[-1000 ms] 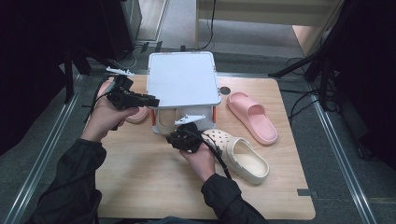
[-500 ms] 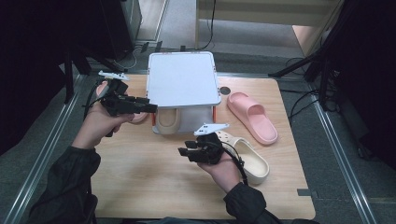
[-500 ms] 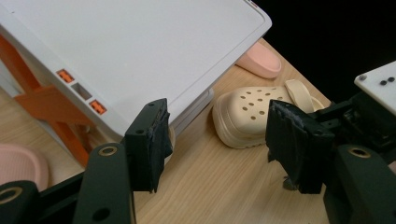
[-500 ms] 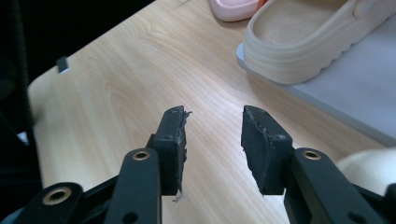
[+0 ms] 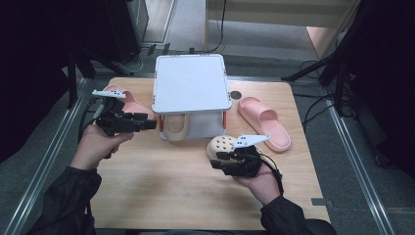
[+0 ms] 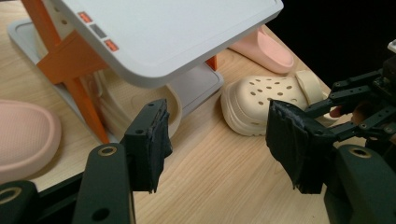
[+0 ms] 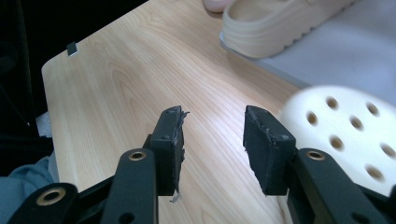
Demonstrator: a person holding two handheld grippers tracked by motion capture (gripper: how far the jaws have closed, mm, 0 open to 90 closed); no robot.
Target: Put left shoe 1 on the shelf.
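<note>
Left gripper (image 5: pixel 147 123): jaws wide apart, nothing between, just beside the cream clog (image 5: pixel 175 128) on the lower shelf of the white-and-orange shoe rack (image 5: pixel 192 81). Right gripper (image 5: pixel 219 163): jaws just been opening, empty, touching-close to the second perforated cream clog (image 5: pixel 221 145) on the desk (image 5: pixel 161 191). Pink slides (image 5: pixel 264 121) flanking the rack, left one (image 5: pixel 128 102) near the left gripper.
</note>
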